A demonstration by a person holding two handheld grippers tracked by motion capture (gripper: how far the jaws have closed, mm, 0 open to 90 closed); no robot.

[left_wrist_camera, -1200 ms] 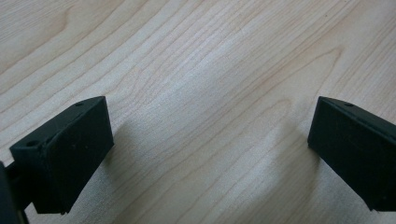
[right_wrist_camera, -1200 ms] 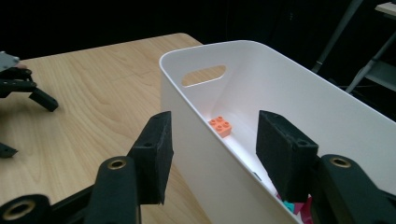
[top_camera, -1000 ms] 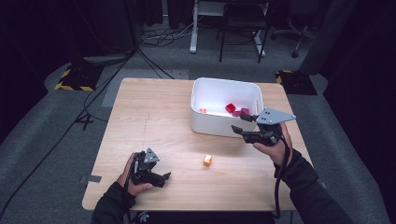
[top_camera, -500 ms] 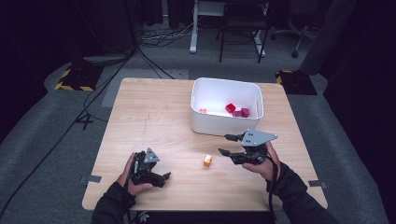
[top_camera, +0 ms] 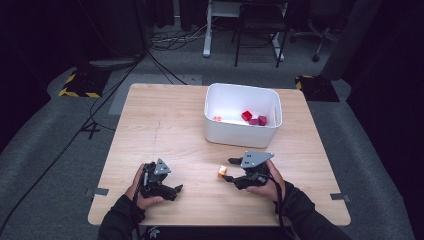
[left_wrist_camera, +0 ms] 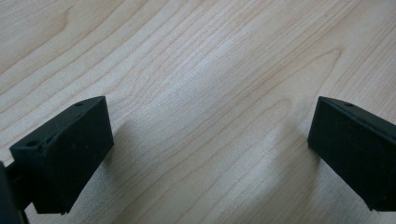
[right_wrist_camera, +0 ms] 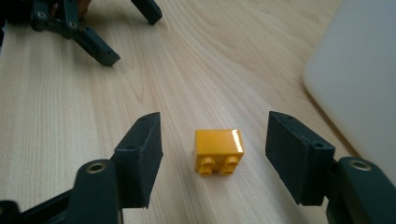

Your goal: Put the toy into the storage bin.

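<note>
Yellow plastic sits between my right jaws: a small toy brick, lying on its side on the desk with its two studs turned toward me. My right gripper has its jaws spread wider than the brick, and they have just been opening; one pad stands off to each side and neither touches the plastic, so I have hold of nothing there. From above, the brick rests on the pale wood just beyond the tips of my right gripper, a short way in front of the white bin and apart from it. The bin's rounded corner shows at the edge of the right gripper view. Inside the bin lie a few red pieces and one small orange piece.

My left gripper rests low on the near part of the desk, well apart from the brick. Its jaws stand wide open over bare wood grain, with nothing between them.
</note>
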